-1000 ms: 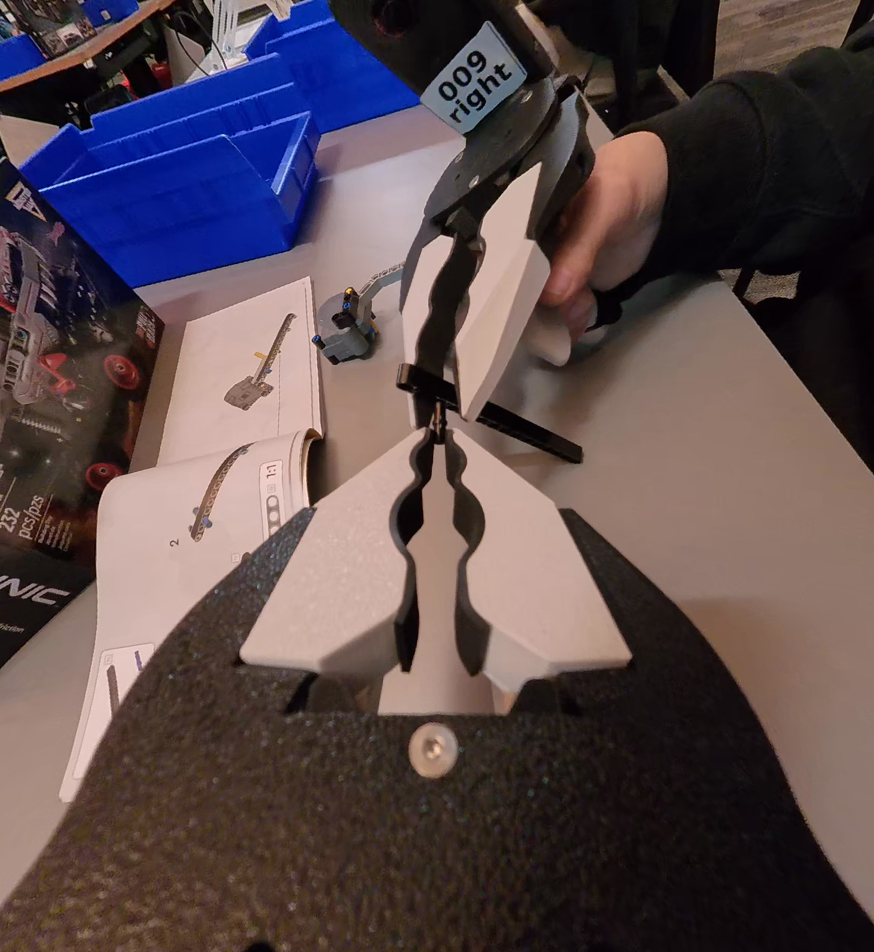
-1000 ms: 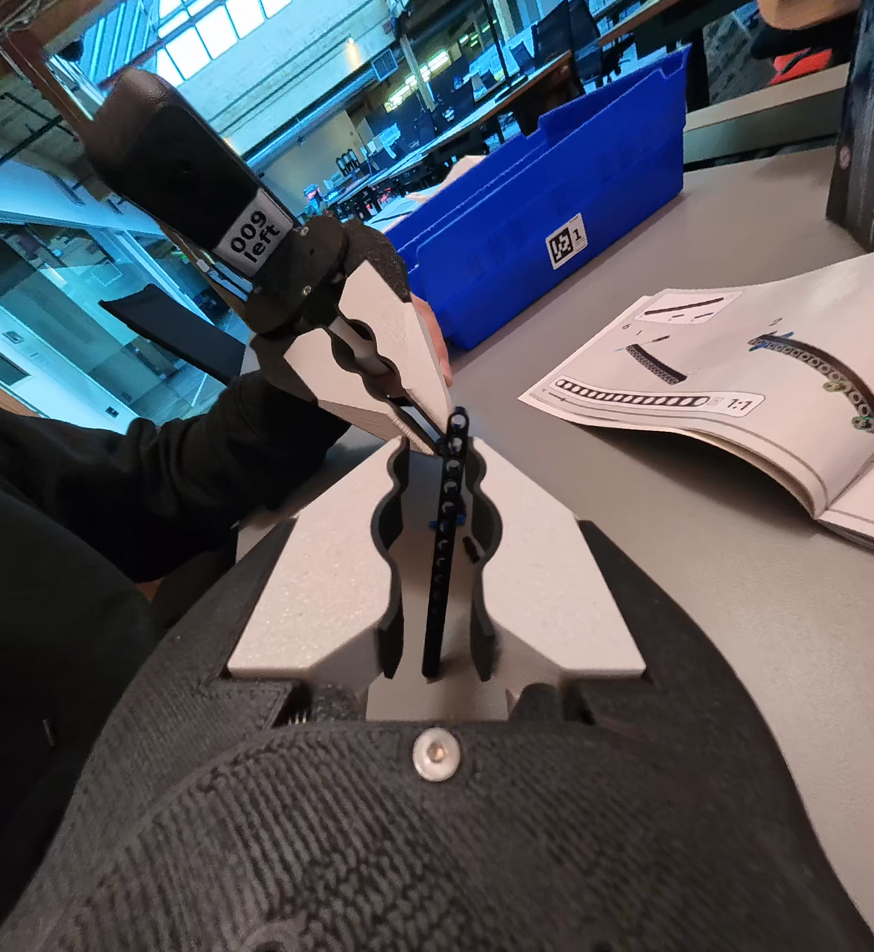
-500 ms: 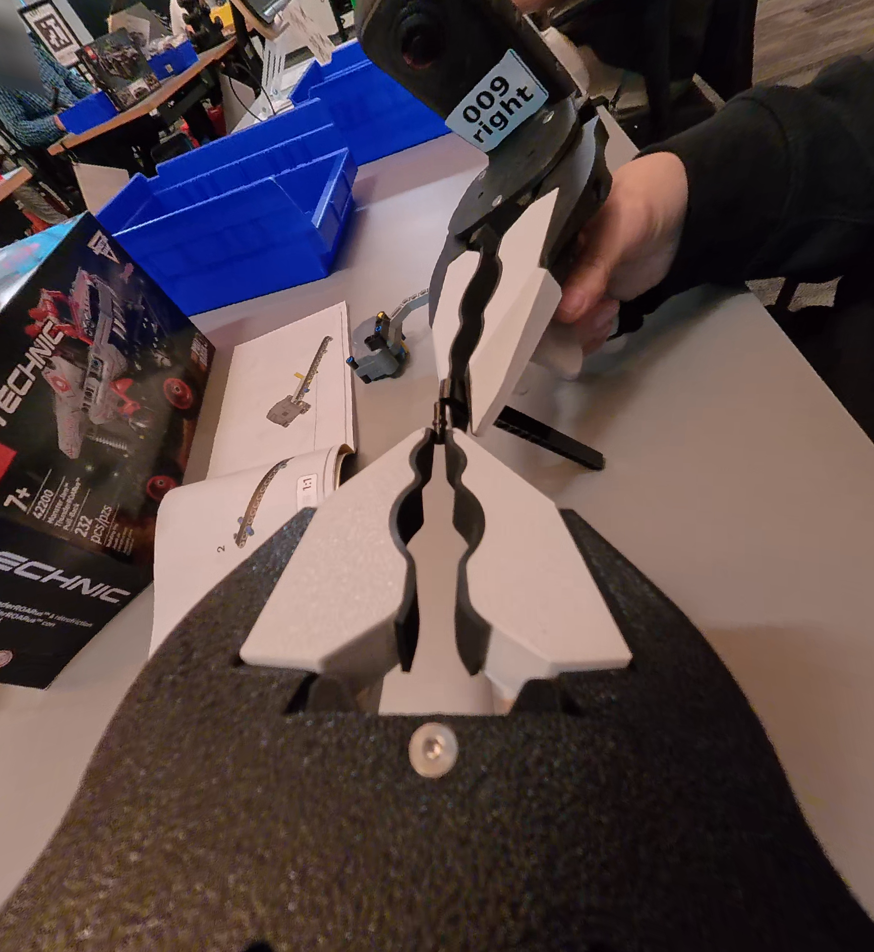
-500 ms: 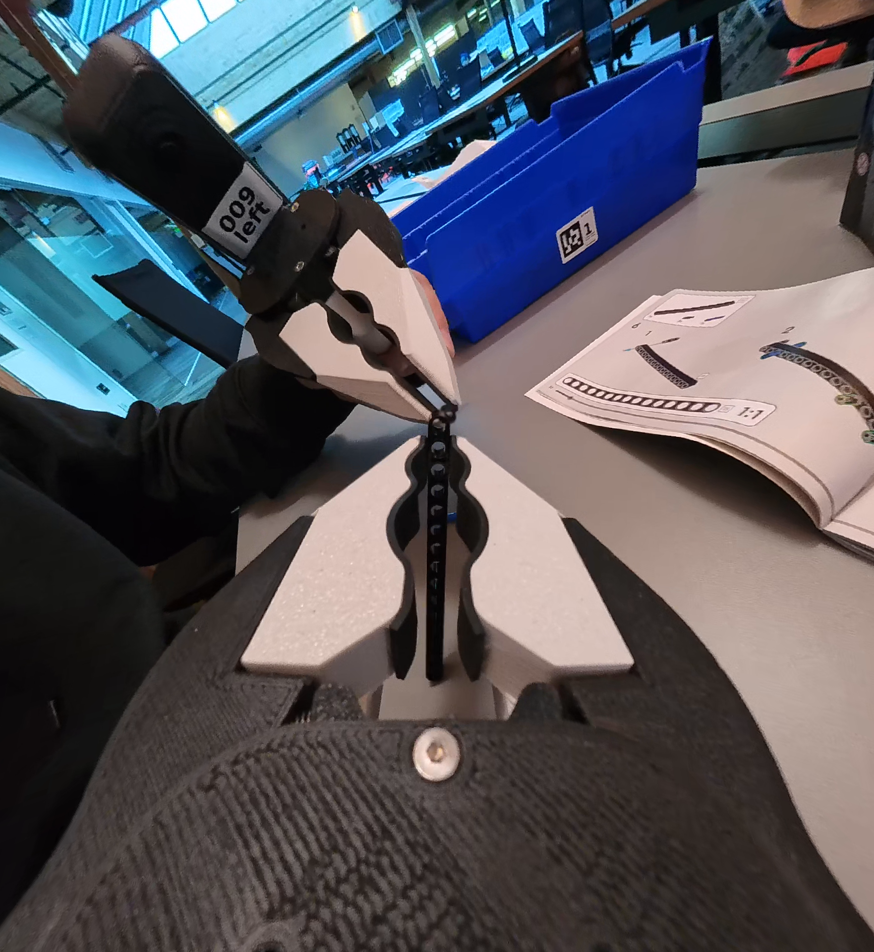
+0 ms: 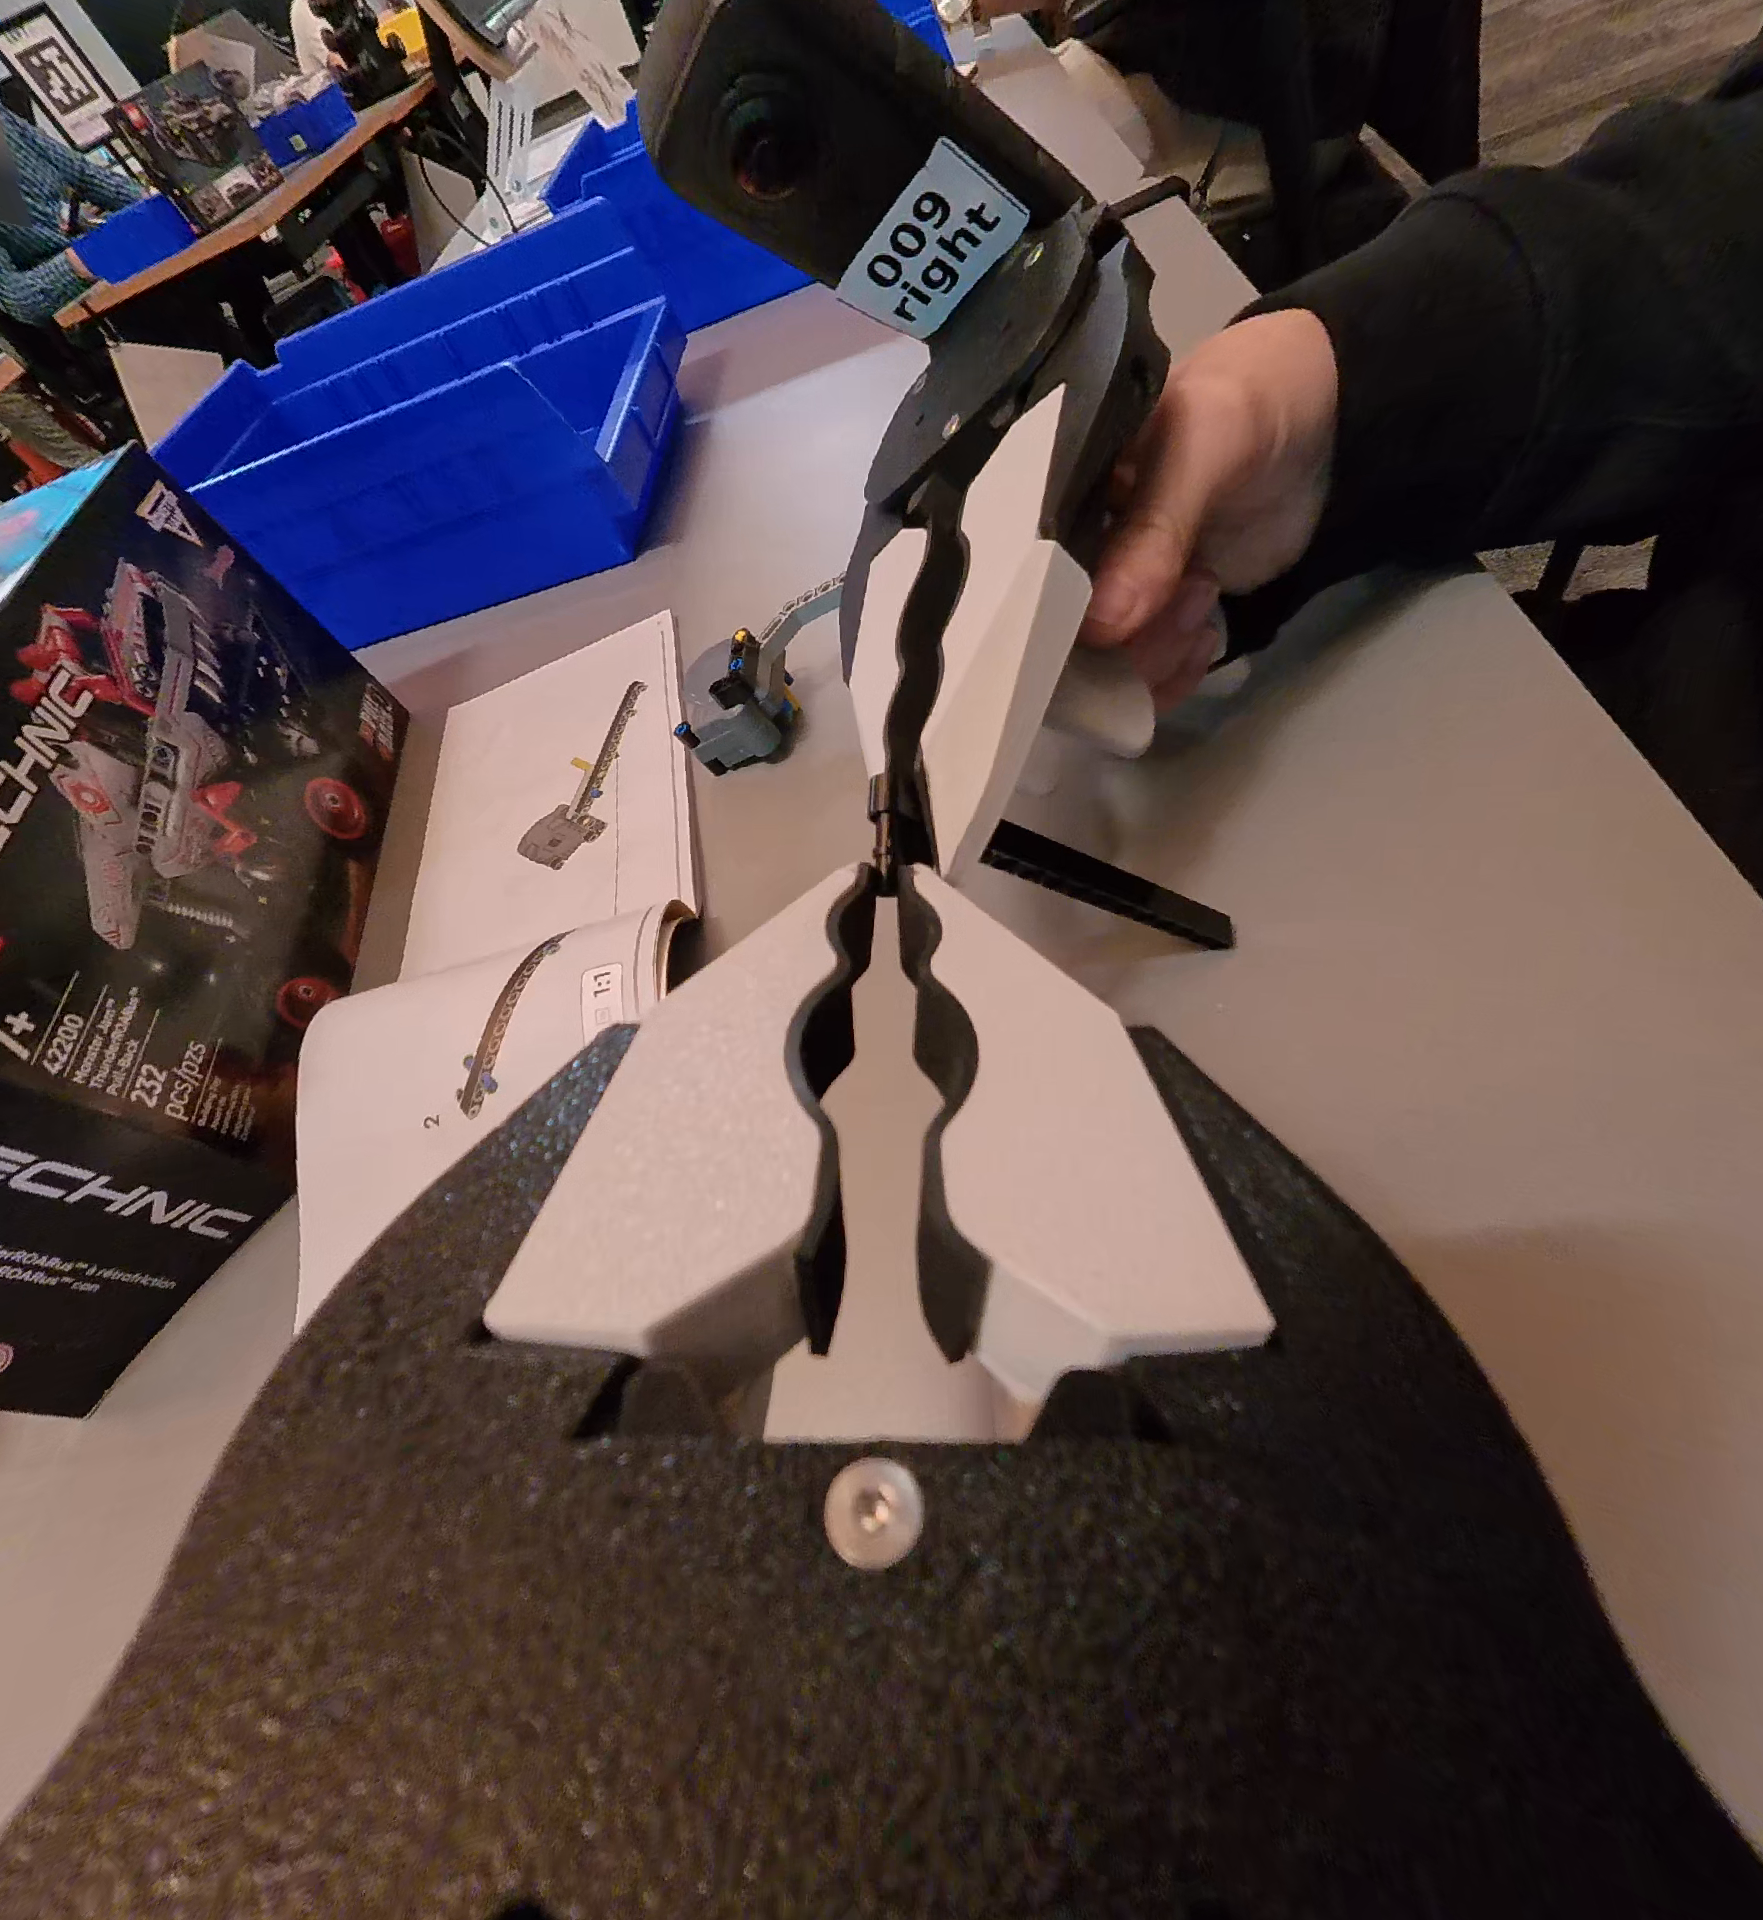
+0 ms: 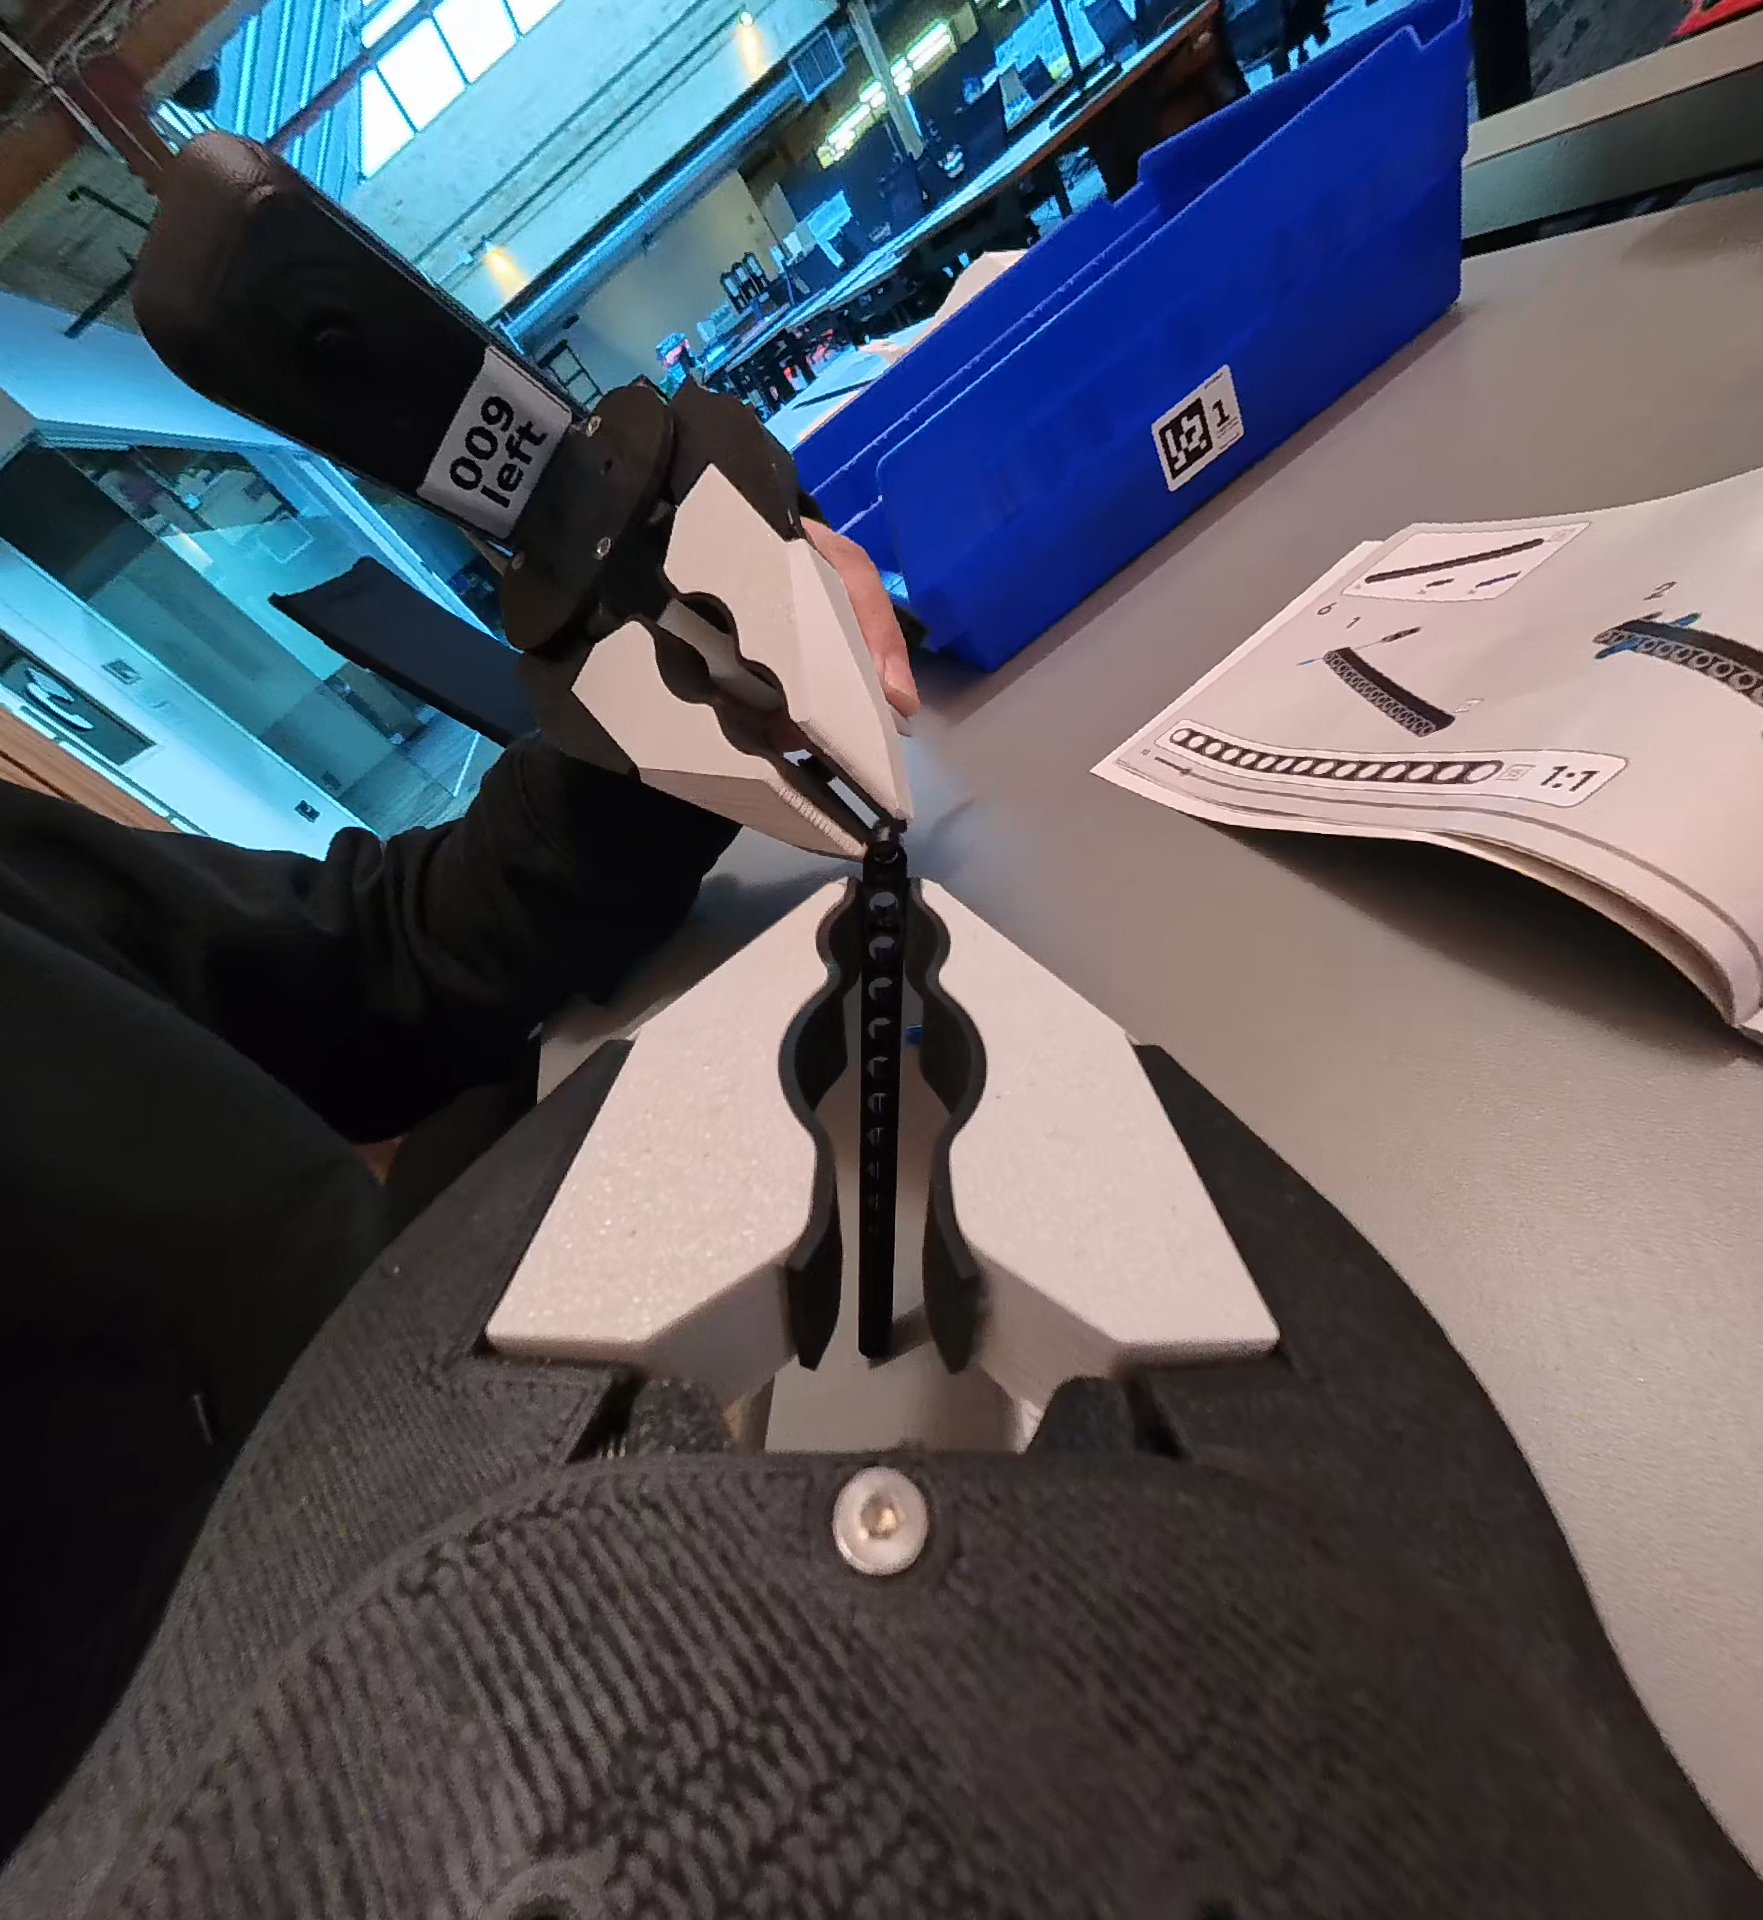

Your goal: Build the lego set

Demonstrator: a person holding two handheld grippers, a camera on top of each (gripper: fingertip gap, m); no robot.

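My right gripper [image 6: 877, 896] is shut on a long black holed beam [image 6: 878, 1091], which runs lengthwise between its fingers with the far end sticking out past the tips. My left gripper [image 5: 883, 883] is shut on a small dark pin [image 5: 887, 831] and holds it against that far end. In the right wrist view the left gripper [image 6: 882, 826] comes in from the upper left and meets the beam's tip. In the left wrist view the right gripper [image 5: 903, 805] hangs from above, and the beam [image 5: 1105, 896] pokes out behind its finger.
An open instruction booklet [image 5: 565, 769] lies on the grey table [image 5: 1479, 1039], also seen in the right wrist view [image 6: 1479, 727]. A small grey Lego subassembly [image 5: 742, 712] sits beyond it. The Lego box [image 5: 108, 831] stands at left. Blue bins [image 5: 441, 457] stand behind. The tips of both grippers are at nearly the same place. From either gripper's tips it is about 15 cm to the small grey Lego subassembly [image 5: 742, 712].
The right gripper has turned the beam from lying crosswise to pointing end-on at the left gripper. The left tips moved from the beam's side to its far end.
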